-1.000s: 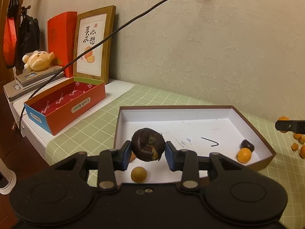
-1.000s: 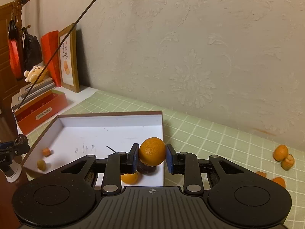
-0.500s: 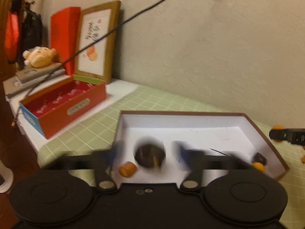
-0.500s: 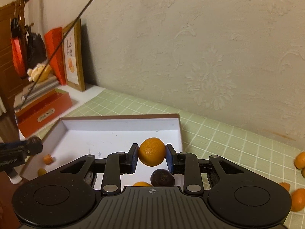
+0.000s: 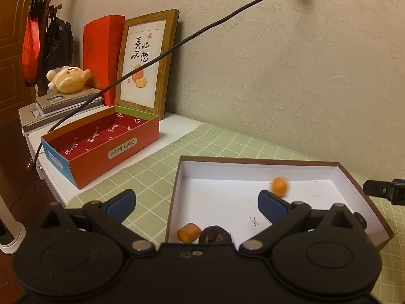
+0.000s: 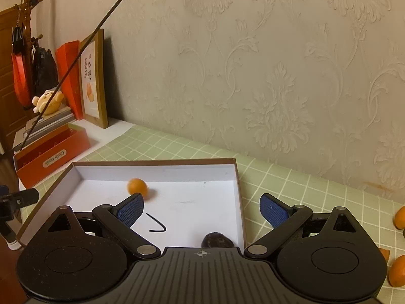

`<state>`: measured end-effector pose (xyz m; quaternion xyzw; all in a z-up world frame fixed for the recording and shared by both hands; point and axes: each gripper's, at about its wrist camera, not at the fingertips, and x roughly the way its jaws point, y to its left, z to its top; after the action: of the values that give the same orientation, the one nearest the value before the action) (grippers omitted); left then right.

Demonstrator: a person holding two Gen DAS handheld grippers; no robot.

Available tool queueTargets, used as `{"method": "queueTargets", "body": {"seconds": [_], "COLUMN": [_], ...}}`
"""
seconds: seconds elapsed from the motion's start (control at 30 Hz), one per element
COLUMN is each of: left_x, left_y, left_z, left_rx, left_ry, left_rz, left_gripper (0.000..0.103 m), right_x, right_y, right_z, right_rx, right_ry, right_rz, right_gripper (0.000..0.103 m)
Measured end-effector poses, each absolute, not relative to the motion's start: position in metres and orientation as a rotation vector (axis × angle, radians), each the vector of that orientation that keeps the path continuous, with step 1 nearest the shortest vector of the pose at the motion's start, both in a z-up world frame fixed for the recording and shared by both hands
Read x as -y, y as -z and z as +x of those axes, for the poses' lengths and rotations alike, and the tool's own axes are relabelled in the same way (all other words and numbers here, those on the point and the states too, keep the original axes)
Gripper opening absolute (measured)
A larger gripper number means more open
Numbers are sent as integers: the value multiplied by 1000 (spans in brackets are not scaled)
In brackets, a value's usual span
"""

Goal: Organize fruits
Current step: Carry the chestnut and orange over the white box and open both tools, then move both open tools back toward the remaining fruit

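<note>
A shallow white box with a brown rim (image 5: pixel 253 160) (image 6: pixel 157 162) lies on the green checked cloth. My left gripper (image 5: pixel 196 201) is open and empty over its near left corner. Below it in the box lie a dark brown fruit (image 5: pixel 215 235) and a small orange piece (image 5: pixel 188 232). My right gripper (image 6: pixel 201 207) is open and empty over the box's right side. A small orange (image 6: pixel 137 186) (image 5: pixel 279 186), blurred, is on the box floor. Another dark fruit (image 6: pixel 217 239) lies in the near right corner.
A red open box (image 5: pixel 101 144) stands left of the white box, with a framed picture (image 5: pixel 146 60), a red bag and a plush toy (image 5: pixel 68 78) behind. Several oranges (image 6: pixel 398 269) lie on the cloth at the right. A black cable (image 5: pixel 177 45) hangs across.
Both grippers opened. The left let go of the dark fruit, which now lies in the box. The right let go of the orange, which now lies further left in the box.
</note>
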<state>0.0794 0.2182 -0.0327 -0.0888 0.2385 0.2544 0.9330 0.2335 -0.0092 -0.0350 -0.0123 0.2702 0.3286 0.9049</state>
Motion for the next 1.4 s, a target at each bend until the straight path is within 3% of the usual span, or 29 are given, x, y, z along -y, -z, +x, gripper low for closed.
{"method": "queueTargets", "body": {"seconds": [0.23, 0.3, 1.4], "left_x": [-219, -219, -189], "left_y": [32, 33, 13], "left_z": [80, 80, 80], "left_rx": [-488, -489, -460], "left_ry": [-514, -516, -467], "left_rz": [-188, -185, -138], "left_gripper": [97, 97, 97], "right_x": [9, 10, 48], "right_y": [35, 36, 18], "right_z": [234, 234, 220], "right_rx": [-564, -566, -550], "right_ry": [-680, -682, -655], "right_rz": [-27, -28, -21], "right_gripper": [98, 103, 103]}}
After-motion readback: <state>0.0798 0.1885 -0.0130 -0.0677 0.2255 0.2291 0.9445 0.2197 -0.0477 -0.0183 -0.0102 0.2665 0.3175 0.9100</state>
